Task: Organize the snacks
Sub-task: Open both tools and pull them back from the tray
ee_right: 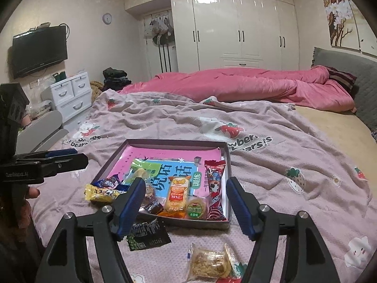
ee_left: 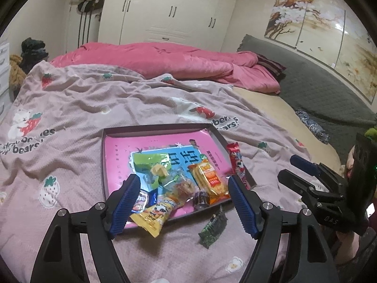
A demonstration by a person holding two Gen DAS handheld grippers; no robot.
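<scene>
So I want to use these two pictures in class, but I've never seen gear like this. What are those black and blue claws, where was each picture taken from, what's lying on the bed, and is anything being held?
There is no robot here. A person holds a two-finger grabber in each hand, and a small wide-angle camera on each looks forward along its fingers. One picture comes from the left gripper, the other from the right gripper; each also shows the other grabber off to one side.

On the pink strawberry blanket lies a shallow box with snack packets inside, among them an orange cracker pack and a red candy pack. A yellow packet hangs over its edge. Outside it lie a dark green packet and a clear-wrapped cake.

Both grippers are open, and nothing is held.
</scene>
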